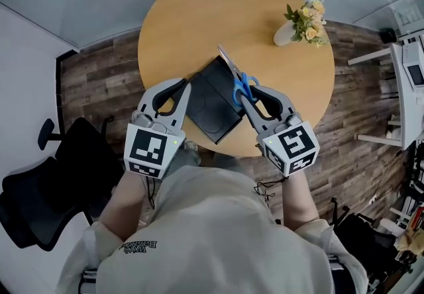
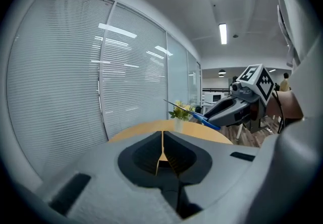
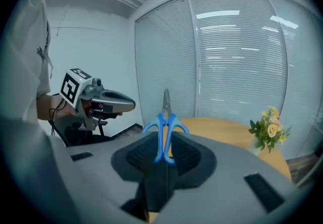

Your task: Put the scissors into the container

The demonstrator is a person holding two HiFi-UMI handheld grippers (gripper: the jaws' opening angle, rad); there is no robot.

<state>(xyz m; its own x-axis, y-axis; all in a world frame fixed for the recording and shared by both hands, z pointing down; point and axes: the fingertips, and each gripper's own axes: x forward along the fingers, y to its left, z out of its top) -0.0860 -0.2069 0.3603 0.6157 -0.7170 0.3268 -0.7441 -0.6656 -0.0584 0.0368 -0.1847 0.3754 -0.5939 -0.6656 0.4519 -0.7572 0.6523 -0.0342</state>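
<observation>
My right gripper (image 1: 242, 97) is shut on the blue-handled scissors (image 1: 240, 84), whose silver blades point up and away. In the right gripper view the scissors (image 3: 164, 129) stand upright between the jaws, handle loops pinched at the tips of my right gripper (image 3: 165, 148). They are held in the air over the right edge of the black flat container (image 1: 213, 98), which lies on the round wooden table (image 1: 199, 14). My left gripper (image 1: 185, 89) hovers at the container's left side, shut with nothing in it. In the left gripper view my left gripper (image 2: 162, 156) has its jaws pressed together.
A small white vase of yellow flowers (image 1: 301, 24) stands at the table's far right. A black office chair (image 1: 56, 180) is on the floor at the left, and a white frame (image 1: 397, 94) at the right. Window blinds (image 3: 237, 61) line the wall behind the table.
</observation>
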